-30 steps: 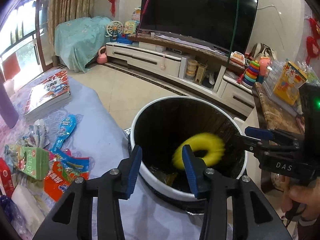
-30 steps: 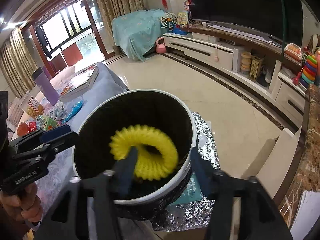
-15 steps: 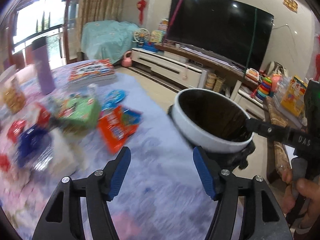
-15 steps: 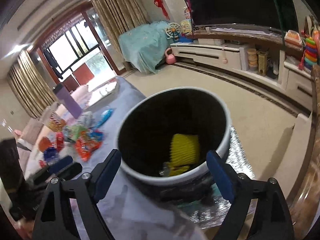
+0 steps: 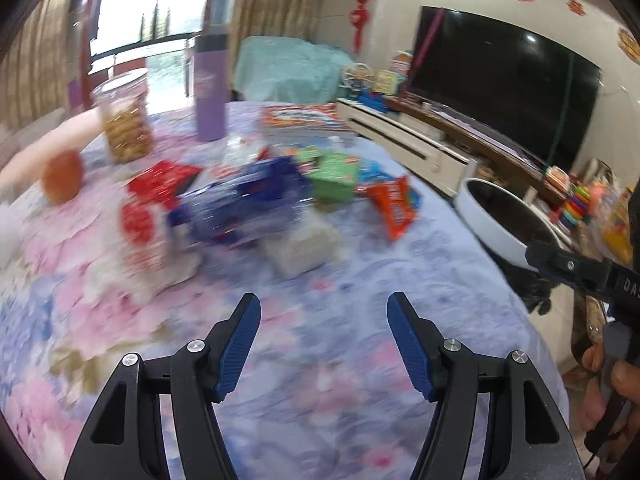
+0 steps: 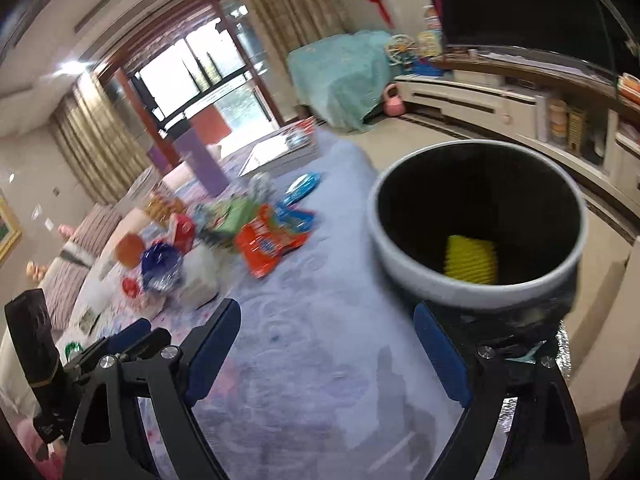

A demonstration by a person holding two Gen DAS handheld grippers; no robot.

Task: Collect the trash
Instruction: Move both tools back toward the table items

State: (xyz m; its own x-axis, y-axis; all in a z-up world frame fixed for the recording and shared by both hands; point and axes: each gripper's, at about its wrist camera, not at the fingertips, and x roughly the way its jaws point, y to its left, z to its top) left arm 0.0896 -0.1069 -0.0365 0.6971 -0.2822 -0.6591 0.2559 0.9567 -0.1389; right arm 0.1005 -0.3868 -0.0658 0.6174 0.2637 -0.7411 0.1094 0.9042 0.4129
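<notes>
Your left gripper [image 5: 324, 320] has its blue-padded fingers spread wide, holding nothing, over the floral blue-and-pink cloth on the worktop [image 5: 360, 392]. Your right gripper [image 6: 326, 332] is likewise wide open and empty. The round white-rimmed trash bin with a black liner [image 6: 404, 256] stands at the worktop's edge, with a ribbed yellow ring [image 6: 472, 260] inside it. Left of the bin, on the cloth, lie an orange snack wrapper [image 6: 266, 246], a green carton [image 5: 334, 174] and a blurred blue packet [image 5: 248, 200].

Bright window [image 5: 160, 44] with curtains [image 5: 276, 12] at upper left; dark television [image 5: 504, 80] on pale wall at right, above a long white cabinet [image 5: 412, 148]; beige tiled floor [image 6: 448, 136].
</notes>
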